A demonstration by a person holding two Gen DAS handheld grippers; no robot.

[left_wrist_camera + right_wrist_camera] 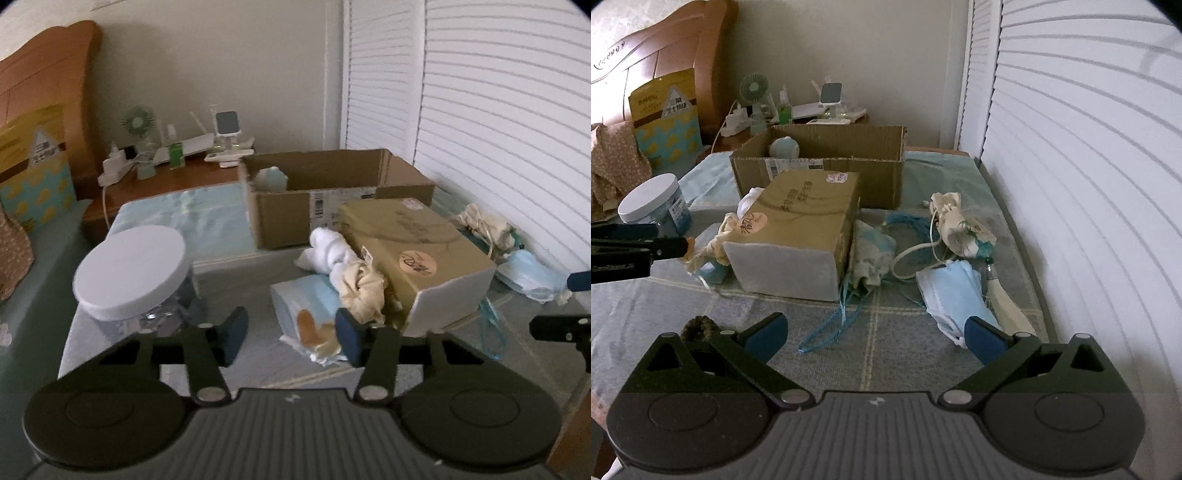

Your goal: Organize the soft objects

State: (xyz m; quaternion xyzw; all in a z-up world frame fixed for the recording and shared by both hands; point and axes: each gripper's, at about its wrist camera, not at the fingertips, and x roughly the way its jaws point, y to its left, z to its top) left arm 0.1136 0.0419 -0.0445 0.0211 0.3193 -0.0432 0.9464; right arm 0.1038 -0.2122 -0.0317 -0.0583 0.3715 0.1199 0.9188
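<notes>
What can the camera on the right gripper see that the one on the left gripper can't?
Only the right view shows the brown scrunchie beside the open right gripper and the patterned cloth beyond the closed box.

Only the left view shows the open left gripper from behind.

Both show the open carton, closed box, jar and masks.

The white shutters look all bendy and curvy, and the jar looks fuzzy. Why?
In the right wrist view the fisheye lens bows the shutters into arcs; they bow in the left wrist view too. The white-lidded jar is soft and blurry in the left wrist view, but sharper in the right wrist view, where its label shows.
</notes>
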